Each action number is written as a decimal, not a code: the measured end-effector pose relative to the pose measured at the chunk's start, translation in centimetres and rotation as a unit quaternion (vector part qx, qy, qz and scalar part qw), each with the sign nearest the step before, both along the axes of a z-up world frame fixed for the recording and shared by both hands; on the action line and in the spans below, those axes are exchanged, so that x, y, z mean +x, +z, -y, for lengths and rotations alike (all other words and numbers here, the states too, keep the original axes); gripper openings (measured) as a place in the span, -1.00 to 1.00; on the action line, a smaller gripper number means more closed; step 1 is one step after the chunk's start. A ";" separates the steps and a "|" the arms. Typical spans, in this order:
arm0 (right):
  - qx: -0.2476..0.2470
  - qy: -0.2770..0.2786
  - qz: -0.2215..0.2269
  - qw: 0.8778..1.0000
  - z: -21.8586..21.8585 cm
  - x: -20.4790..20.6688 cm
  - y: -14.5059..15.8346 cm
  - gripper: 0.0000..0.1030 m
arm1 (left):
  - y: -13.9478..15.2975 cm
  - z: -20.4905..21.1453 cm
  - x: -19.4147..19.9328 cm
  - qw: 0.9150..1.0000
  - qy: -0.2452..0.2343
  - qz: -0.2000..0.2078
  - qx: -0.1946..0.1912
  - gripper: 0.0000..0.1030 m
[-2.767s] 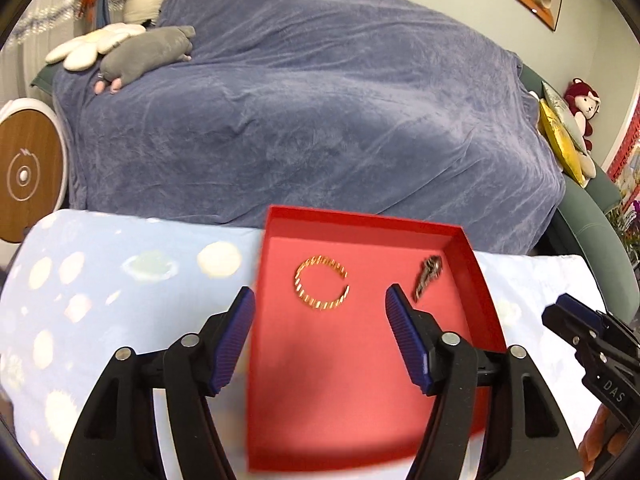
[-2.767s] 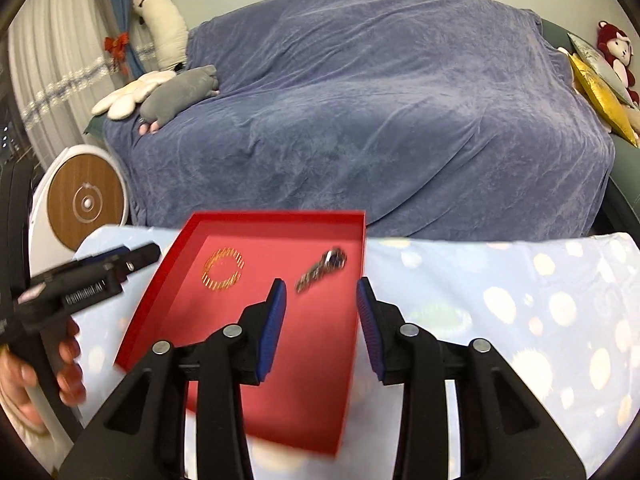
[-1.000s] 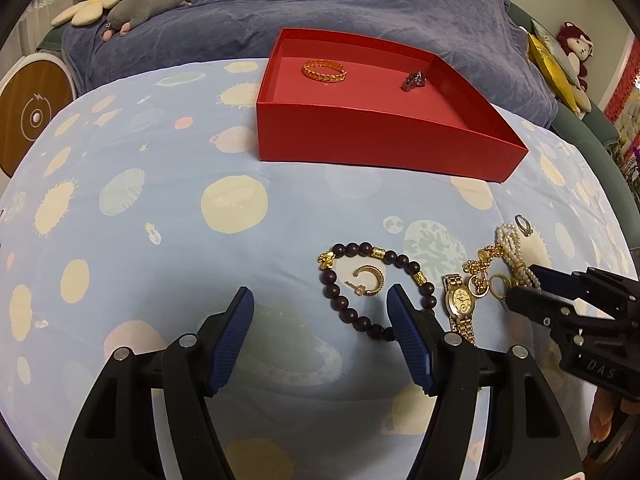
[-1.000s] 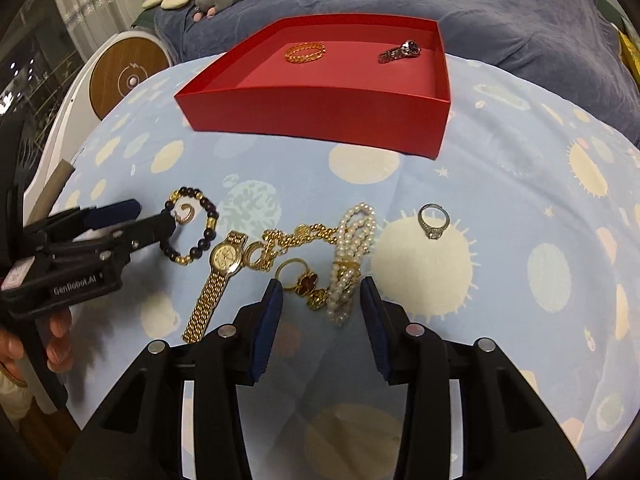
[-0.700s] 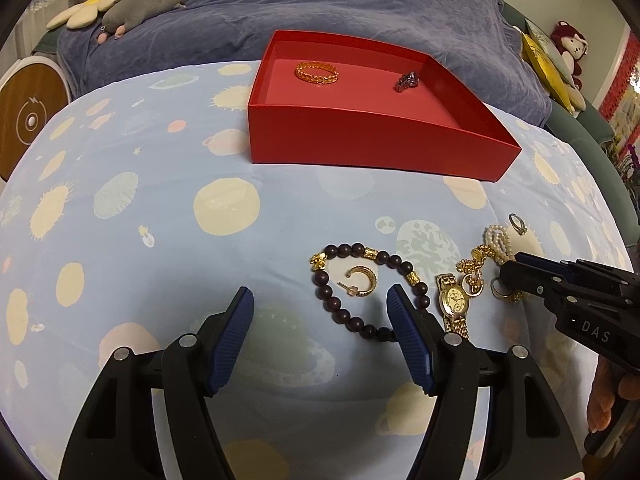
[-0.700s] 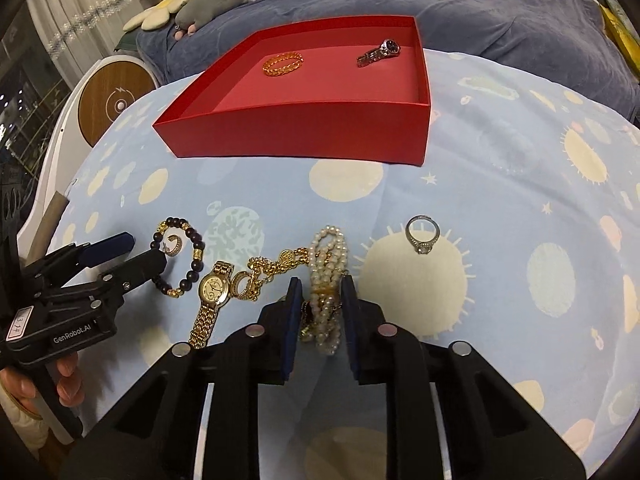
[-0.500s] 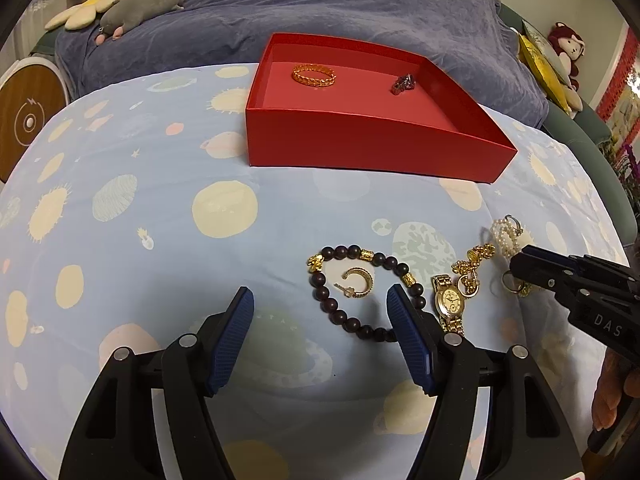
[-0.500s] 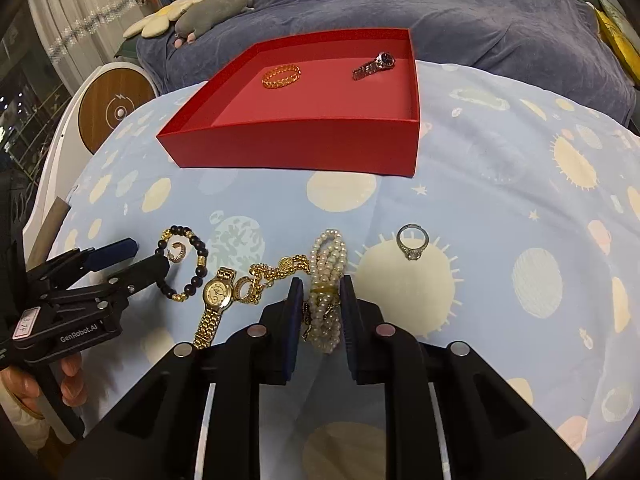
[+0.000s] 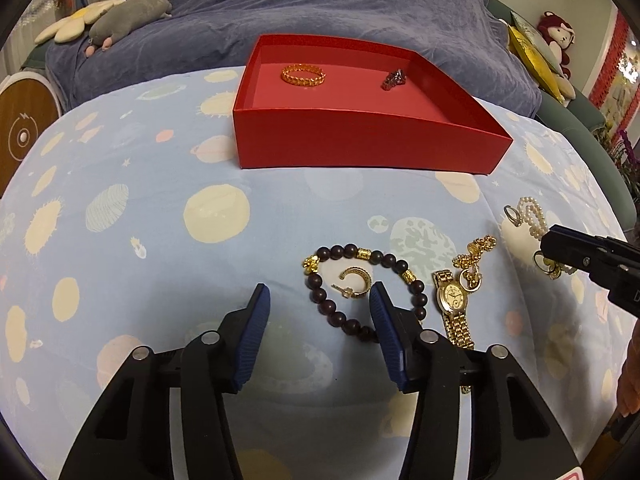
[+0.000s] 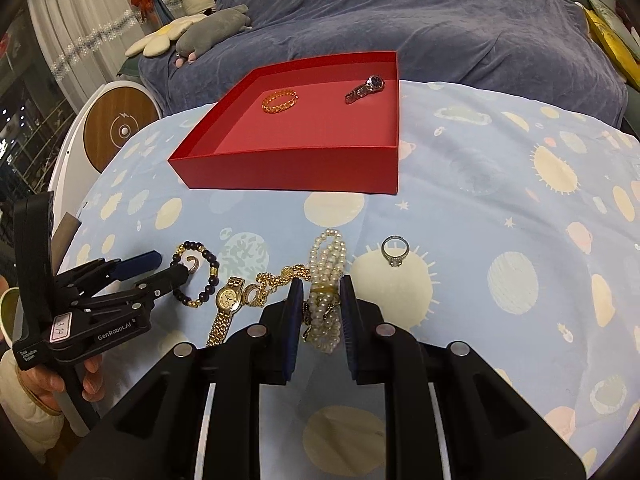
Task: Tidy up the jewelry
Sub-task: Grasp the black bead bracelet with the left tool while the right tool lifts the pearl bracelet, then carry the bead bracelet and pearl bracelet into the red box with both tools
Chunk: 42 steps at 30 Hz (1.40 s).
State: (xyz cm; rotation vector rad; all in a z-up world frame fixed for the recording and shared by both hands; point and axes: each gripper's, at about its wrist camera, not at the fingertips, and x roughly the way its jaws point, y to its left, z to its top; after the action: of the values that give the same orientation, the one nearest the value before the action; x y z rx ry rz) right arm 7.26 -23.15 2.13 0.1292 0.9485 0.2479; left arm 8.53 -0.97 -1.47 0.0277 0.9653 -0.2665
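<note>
While the left gripper (image 9: 318,298) hangs spread wide, the right gripper (image 10: 319,295) is pinched on the pearl bracelet (image 10: 326,264).

Right: both pads press the lower part of the pearl strands; the rest of the bracelet lies on the planet-print cloth (image 10: 500,208) ahead of the tips. A silver ring (image 10: 395,250) lies just right of and ahead of the right gripper. A gold watch (image 10: 226,306) and a gold chain (image 10: 276,276) lie just to its left. Left: the dark bead bracelet (image 9: 360,288) passes under its right pad, and a gold hoop earring (image 9: 354,282) lies inside the bead loop, just ahead of that pad. The red box (image 9: 360,144) sits well ahead of both grippers, holding a gold chain bangle (image 9: 303,75) at back left and a silver watch (image 10: 365,88) at back right.
</note>
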 end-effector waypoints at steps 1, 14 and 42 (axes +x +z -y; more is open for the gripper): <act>0.001 -0.002 0.000 1.000 0.1 0.0 0.0 -0.65 | -0.1 0.4 -0.1 1.000 -0.007 0.005 0.012 -0.16; 0.009 -0.012 0.004 1.000 0.4 0.0 0.5 -0.65 | 0.4 0.6 -0.7 0.999 -0.025 0.018 -0.017 -0.90; -0.003 0.013 0.114 0.993 -2.1 9.7 8.6 -0.65 | 15.6 1.6 7.9 0.984 -0.039 0.129 -0.114 -0.90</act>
State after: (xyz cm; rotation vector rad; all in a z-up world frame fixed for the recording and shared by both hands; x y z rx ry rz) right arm 16.99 -21.03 10.74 0.0812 0.7233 0.2786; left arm 16.41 -2.53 14.09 -0.1083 0.6716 -0.4329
